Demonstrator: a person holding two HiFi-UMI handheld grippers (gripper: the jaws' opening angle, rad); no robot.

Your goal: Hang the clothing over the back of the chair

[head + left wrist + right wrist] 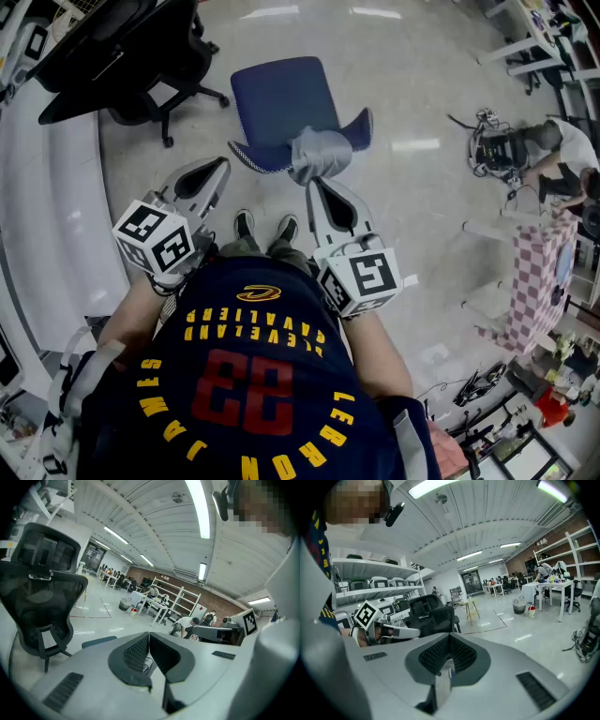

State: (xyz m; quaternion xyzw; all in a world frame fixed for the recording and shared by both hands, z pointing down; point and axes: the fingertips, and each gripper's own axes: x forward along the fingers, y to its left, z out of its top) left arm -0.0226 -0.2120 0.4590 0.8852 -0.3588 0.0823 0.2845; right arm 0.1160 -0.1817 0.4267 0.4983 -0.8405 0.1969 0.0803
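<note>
Right gripper (314, 185) is gripping: jaws are sitting fully together, and the right gripper view (449, 637) is showing a pale strip caught in the seam below them. I'm reading that as a pinch on the grey garment (321, 155), not confirmed.

The garment is bunching straight ahead of the right tips, touching them. It's sitting on the near curved rim (251, 159) of the blue chair (281, 98), right of centre. I'm taking that rim as the top of the backrest.

Left gripper (220, 167) is closed too, jaws meeting with nothing between them in its own view (149, 634). It's hovering just beside the bare left part of the rim, apart from the cloth.

The key relation: the rim is running left-right across the person's front, and the garment is clumping at its right part only. Spreading it is likely meaning a pull leftward along the rim. The left gripper is nearer the uncovered stretch, the right is nearer the cloth.
</note>
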